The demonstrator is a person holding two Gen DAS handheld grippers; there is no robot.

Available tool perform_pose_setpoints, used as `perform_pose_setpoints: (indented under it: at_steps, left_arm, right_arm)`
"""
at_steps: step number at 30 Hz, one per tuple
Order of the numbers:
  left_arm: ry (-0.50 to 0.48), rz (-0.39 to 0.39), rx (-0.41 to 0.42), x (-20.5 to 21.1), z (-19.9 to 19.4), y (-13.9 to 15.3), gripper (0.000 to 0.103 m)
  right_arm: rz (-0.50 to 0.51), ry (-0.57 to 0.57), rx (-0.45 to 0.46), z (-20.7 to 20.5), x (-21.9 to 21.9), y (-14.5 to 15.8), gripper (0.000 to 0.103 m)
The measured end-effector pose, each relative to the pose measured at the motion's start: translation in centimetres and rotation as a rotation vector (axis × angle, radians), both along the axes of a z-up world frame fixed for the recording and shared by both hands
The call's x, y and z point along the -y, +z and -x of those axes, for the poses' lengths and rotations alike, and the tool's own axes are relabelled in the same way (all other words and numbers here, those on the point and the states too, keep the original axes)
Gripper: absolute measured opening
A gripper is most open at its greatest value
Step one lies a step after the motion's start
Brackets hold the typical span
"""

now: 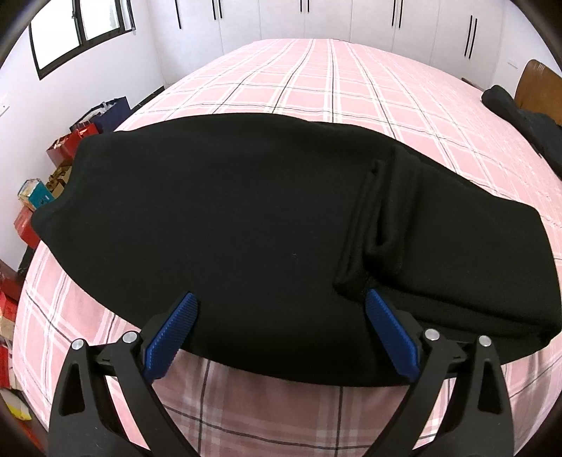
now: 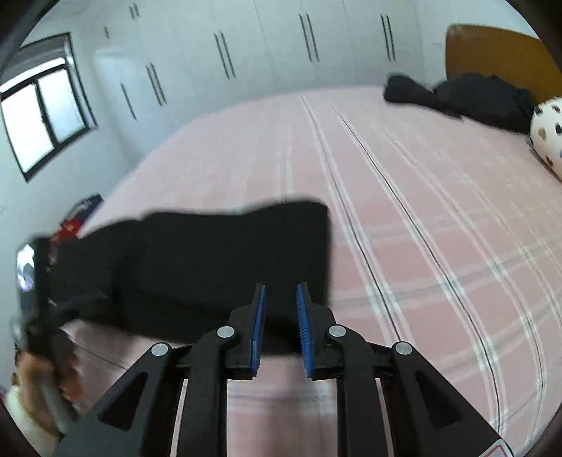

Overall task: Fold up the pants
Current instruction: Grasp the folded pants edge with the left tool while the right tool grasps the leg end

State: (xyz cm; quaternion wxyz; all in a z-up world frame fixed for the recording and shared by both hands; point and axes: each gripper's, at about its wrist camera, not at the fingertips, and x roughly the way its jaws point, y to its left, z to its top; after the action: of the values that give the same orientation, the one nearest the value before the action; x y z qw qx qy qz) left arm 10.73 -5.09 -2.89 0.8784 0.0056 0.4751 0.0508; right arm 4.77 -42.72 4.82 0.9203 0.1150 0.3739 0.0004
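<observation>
The black pants (image 1: 246, 218) lie folded into a flat wide band across the pink plaid bed (image 1: 316, 77). My left gripper (image 1: 281, 298) is open, its blue pads wide apart over the near edge of the pants, holding nothing. In the right wrist view the pants (image 2: 210, 260) lie left of centre. My right gripper (image 2: 280, 286) is partly open, a narrow gap between its blue pads, above the pants' near right edge with no cloth between them. The view is blurred by motion. The left hand-held gripper (image 2: 35, 298) shows at the pants' left end.
A pile of dark clothes (image 2: 474, 95) lies by the wooden headboard (image 2: 491, 52) with a spotted pillow (image 2: 548, 130). Red bags and boxes (image 1: 66, 147) stand on the floor left of the bed. White wardrobes (image 1: 316, 17) line the far wall.
</observation>
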Motion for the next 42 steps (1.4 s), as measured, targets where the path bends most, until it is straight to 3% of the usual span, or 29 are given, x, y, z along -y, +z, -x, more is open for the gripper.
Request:
perform_pose_setpoints:
  at_steps: [3,7,12,13,15,17,18,21,24,29,31,34,37,42]
  left_arm:
    - [-0.001,-0.003,-0.006,0.0,0.1,-0.1,0.094]
    - [-0.003,-0.009,-0.006,0.0,-0.1,-0.2,0.095]
    - [-0.007,-0.011,-0.008,-0.2,-0.2,-0.1,0.095]
    - [-0.006,-0.009,-0.01,-0.2,-0.2,-0.1,0.095]
    - [0.002,-0.001,-0.004,-0.5,0.0,0.1,0.095]
    - [0.031,0.016,0.038,-1.4,0.3,1.1,0.095]
    - [0.052,0.033,0.068,-2.2,0.4,1.8,0.095]
    - [0.124,0.157,0.139,-6.6,0.8,4.1,0.095]
    - [0.261,0.274,0.164,-13.8,1.3,4.6,0.095]
    - [0.526,0.487,0.122,-25.6,1.5,2.2,0.095]
    - [0.569,0.548,0.097,-29.0,0.7,1.0,0.095]
    - [0.569,0.634,0.108,-31.0,-0.4,0.3,0.098]
    - [0.493,0.692,0.124,-31.1,-1.8,0.1,0.098]
    - [0.468,0.633,0.128,-30.1,-2.8,0.0,0.098]
  right_arm:
    - [-0.048,0.028,0.016,-2.9,-0.7,0.4,0.016]
    - [-0.057,0.01,-0.206,-7.2,0.9,-7.0,0.013]
    - [-0.033,0.002,-0.068,-5.8,-0.4,-3.1,0.017]
    - [-0.02,0.009,-0.071,-5.9,-0.6,-3.1,0.017]
    - [0.016,0.008,-0.183,-7.2,-0.8,-6.0,0.016]
    - [-0.022,-0.029,-0.161,-6.7,-0.7,-6.0,0.016]
    - [-0.034,-0.034,-0.153,-6.7,-0.8,-5.2,0.021]
    - [-0.079,-0.028,-0.018,-5.8,-2.5,-2.5,0.025]
    - [-0.119,-0.019,0.069,-4.9,-4.4,-2.0,0.044]
    - [-0.065,0.027,0.029,-4.8,-6.2,-3.4,0.05]
    - [-0.059,0.006,0.045,-4.2,-5.7,-3.3,0.067]
    - [-0.082,-0.065,0.066,-2.2,-4.7,-3.5,0.084]
    - [-0.106,-0.152,0.031,-1.8,-2.2,-4.1,0.086]
    - [-0.328,-0.223,-0.11,-2.9,2.3,-7.7,0.087]
